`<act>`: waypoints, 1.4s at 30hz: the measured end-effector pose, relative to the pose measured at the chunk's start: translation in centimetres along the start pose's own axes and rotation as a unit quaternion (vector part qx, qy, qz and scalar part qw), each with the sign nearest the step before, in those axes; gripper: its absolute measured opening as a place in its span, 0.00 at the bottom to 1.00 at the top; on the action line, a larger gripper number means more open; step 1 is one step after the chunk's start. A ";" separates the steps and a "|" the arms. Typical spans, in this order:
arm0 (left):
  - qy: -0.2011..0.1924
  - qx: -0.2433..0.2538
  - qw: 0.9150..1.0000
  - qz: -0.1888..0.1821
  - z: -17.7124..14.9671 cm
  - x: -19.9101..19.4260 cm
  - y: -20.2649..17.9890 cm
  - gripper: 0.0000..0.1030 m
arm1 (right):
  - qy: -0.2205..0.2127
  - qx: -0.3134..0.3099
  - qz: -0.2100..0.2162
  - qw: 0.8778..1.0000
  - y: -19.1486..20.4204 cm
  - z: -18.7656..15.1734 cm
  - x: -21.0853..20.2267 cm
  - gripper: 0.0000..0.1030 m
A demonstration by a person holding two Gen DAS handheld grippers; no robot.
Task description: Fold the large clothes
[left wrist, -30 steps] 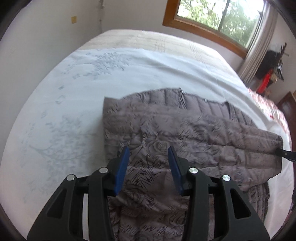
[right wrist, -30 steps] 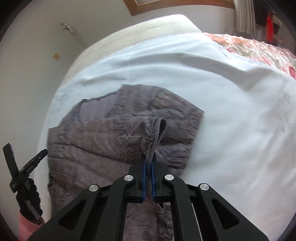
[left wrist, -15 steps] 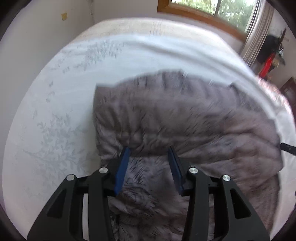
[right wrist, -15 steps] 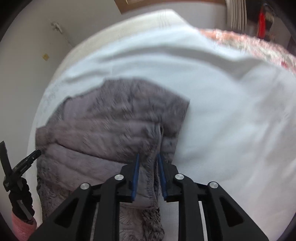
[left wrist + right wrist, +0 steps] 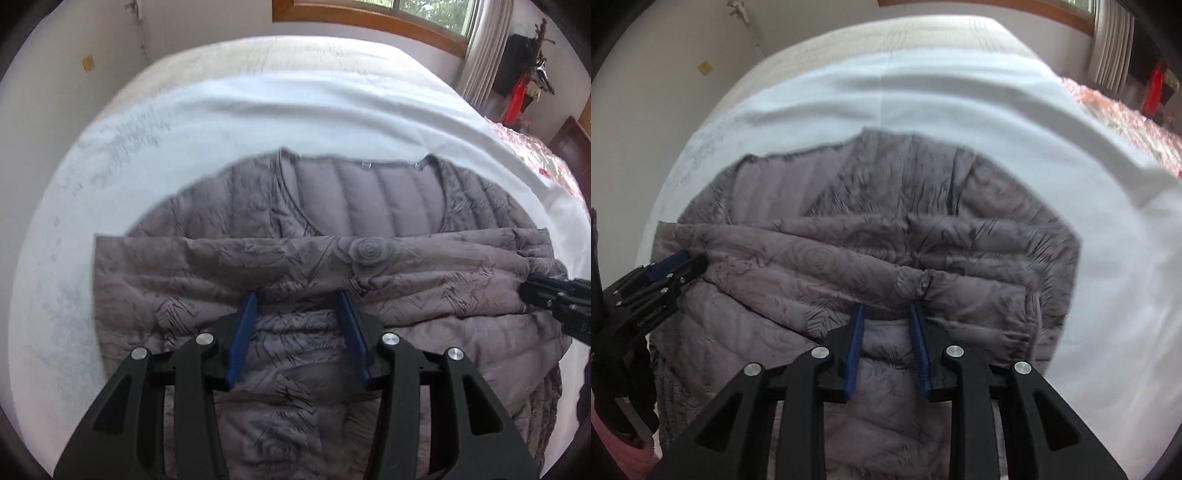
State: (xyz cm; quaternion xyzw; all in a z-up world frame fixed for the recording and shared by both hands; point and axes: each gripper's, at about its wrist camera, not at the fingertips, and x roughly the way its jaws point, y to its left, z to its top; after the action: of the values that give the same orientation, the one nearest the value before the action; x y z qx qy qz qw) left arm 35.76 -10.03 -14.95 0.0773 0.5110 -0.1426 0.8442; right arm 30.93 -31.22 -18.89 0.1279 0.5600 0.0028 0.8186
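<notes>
white sheet (image 5: 332,110) on bed | wood-framed window (image 5: 388,14) | curtain (image 5: 484,48) | floral quilt (image 5: 1126,114)

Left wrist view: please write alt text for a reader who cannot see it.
A grey quilted jacket lies on a white bedsheet, its sleeves folded across the body below the open neckline. The left gripper hovers over the folded sleeve with blue pads apart and opening, pressing on nothing. The right gripper's tip enters from the right edge at the jacket's side.

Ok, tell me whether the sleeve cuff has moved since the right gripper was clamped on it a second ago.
Yes. The sleeve cuff was lifted off the jacket then; now it lies flat on it, released, just beyond the open right gripper.
</notes>
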 end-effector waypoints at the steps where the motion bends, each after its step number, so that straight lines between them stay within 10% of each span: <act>1: 0.004 0.001 1.000 -0.006 -0.2 0.4 0.2 0.45 | 0.001 -0.004 -0.004 1.000 0.2 0.0 0.1 0.25; 13: -0.025 -0.008 1.000 -0.014 -1.5 -4.7 0.3 0.43 | -0.040 -0.020 0.026 0.999 1.7 -2.8 -6.0 0.31; 29: 0.016 0.016 1.000 0.014 -4.9 -0.7 -0.9 0.46 | -0.014 -0.036 -0.032 0.999 2.2 -5.7 -0.6 0.31; 34: 0.022 -0.013 1.000 -0.004 -4.7 -2.7 0.2 0.44 | -0.021 0.008 0.038 0.999 0.4 -6.7 -3.9 0.32; 42: -0.011 -0.023 1.000 -0.007 -11.2 -11.9 5.5 0.65 | -0.050 -0.035 0.038 0.997 -1.0 -16.4 -12.0 0.61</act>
State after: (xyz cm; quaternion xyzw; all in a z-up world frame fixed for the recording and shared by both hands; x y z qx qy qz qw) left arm 22.89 0.25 -9.73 0.0530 0.5050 -0.1379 0.8504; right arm 11.26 -30.52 -13.71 0.1200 0.5129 0.0475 0.8487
